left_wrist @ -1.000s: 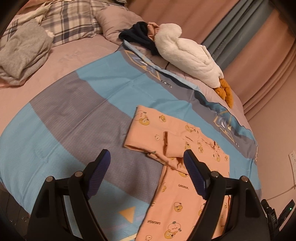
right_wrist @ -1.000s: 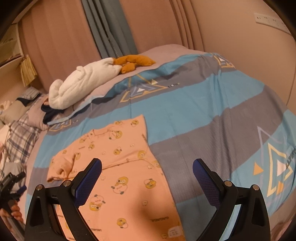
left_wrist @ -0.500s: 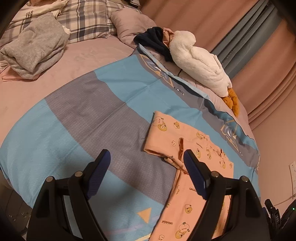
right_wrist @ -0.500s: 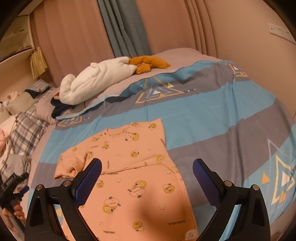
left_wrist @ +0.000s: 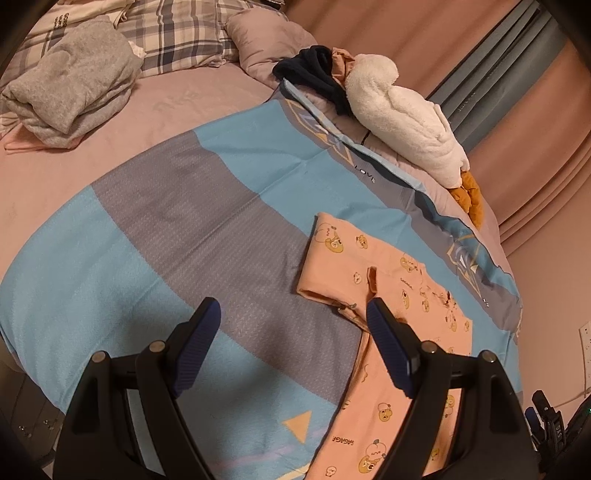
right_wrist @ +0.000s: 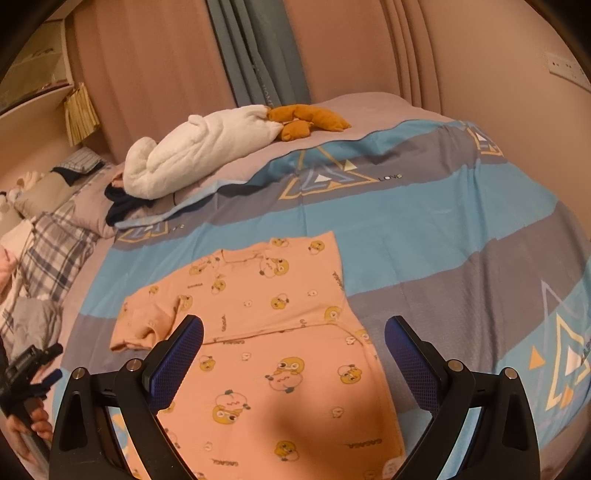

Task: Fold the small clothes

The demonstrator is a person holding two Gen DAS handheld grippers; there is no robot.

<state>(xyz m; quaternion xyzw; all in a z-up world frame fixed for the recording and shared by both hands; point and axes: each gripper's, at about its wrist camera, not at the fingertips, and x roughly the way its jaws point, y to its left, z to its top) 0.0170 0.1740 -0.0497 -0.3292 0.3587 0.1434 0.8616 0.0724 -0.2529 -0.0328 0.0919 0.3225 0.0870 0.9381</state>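
Observation:
A small peach shirt with a yellow duck print (right_wrist: 273,317) lies flat on the blue and grey striped bedspread (right_wrist: 443,229). One sleeve is folded in over its body on the left side. It also shows in the left wrist view (left_wrist: 388,295) to the right. My left gripper (left_wrist: 291,332) is open and empty, held above the bedspread beside the shirt's folded sleeve. My right gripper (right_wrist: 295,343) is open and empty, held above the shirt's lower half.
A white plush goose (right_wrist: 207,147) with orange feet lies at the far side of the bed. A dark garment (left_wrist: 317,70), plaid pillows (left_wrist: 177,33) and a folded grey garment (left_wrist: 74,81) lie at the bed's head. Curtains (right_wrist: 258,55) hang behind.
Both grippers have pulled back and up from the shirt, so it looks smaller and farther away. The shirt has not moved. Both stay open.

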